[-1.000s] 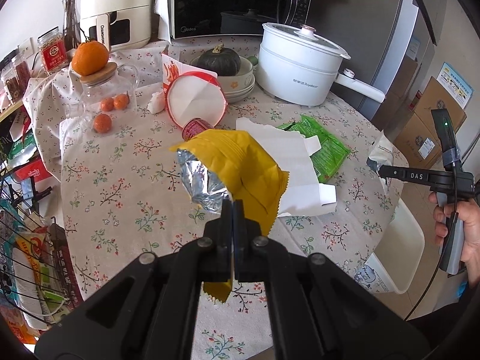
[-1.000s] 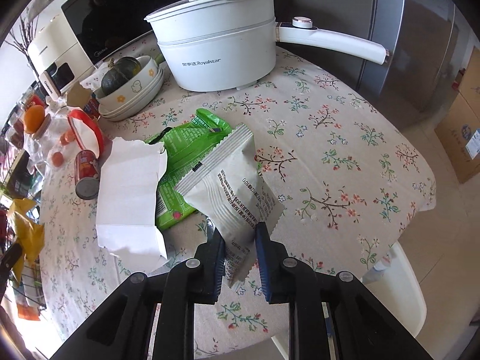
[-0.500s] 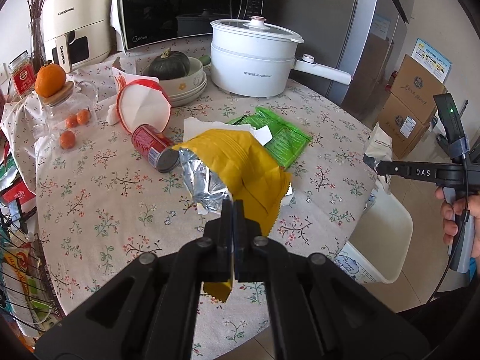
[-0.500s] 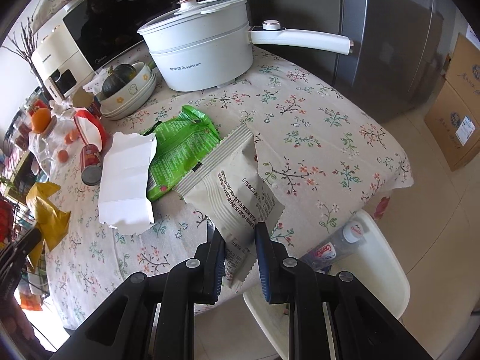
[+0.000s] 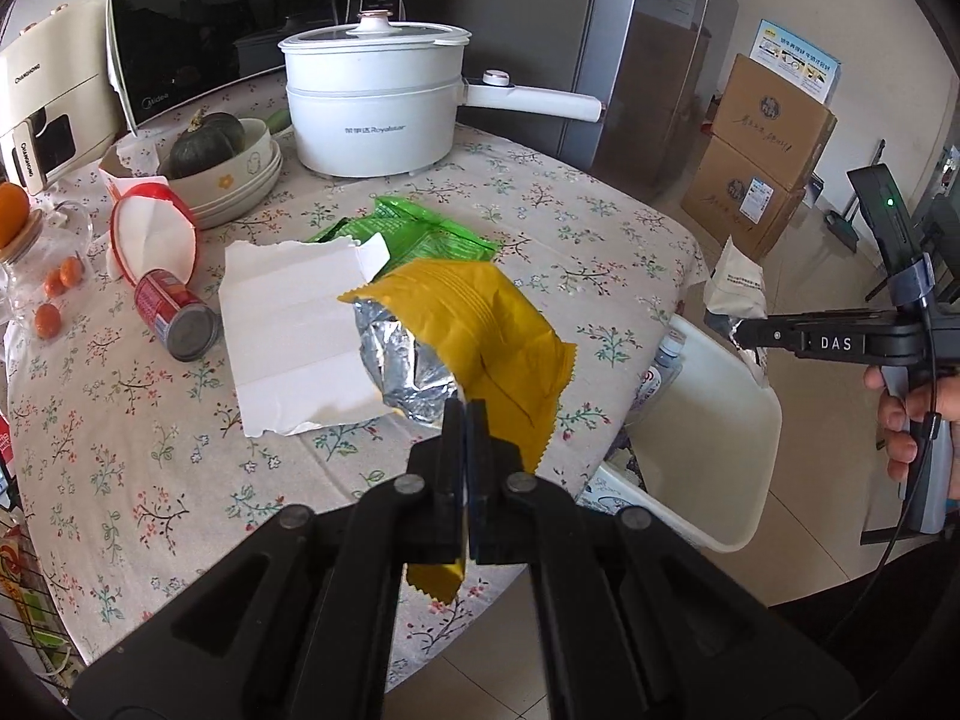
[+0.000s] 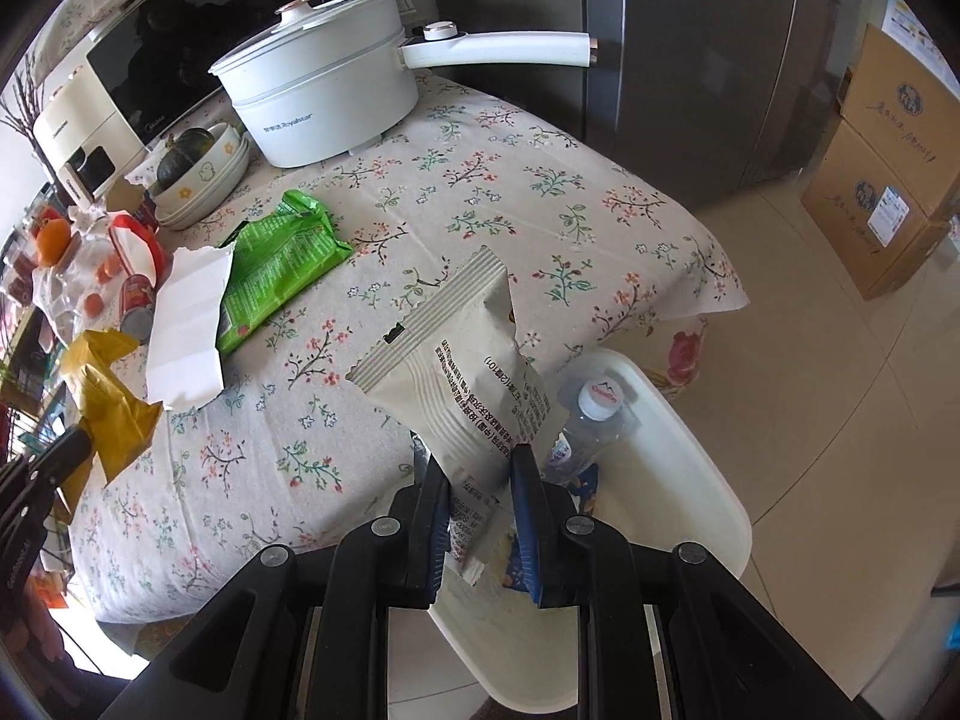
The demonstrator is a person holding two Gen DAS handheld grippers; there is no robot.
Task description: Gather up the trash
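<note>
My left gripper (image 5: 465,414) is shut on a yellow snack wrapper (image 5: 474,324) with a silver inside, held above the table's front edge. My right gripper (image 6: 477,468) is shut on a white snack packet (image 6: 456,372), held over the white trash bin (image 6: 678,546) beside the table. The bin holds a plastic bottle (image 6: 585,420). In the left wrist view the right gripper (image 5: 744,330) holds the white packet (image 5: 738,288) above the bin (image 5: 708,438). A green wrapper (image 6: 282,258), a torn white paper (image 5: 288,330) and a red can (image 5: 177,315) lie on the table.
A white electric pot (image 5: 372,102), stacked bowls with a squash (image 5: 210,150), a red-rimmed paper cup (image 5: 153,234), a glass jar with an orange on it (image 5: 12,216) and a microwave (image 5: 216,30) stand at the back. Cardboard boxes (image 5: 762,168) and a fridge (image 6: 708,60) stand at the right.
Both grippers moved right toward the bin with their wrappers. The right gripper's white packet went from over the table to over the bin.
</note>
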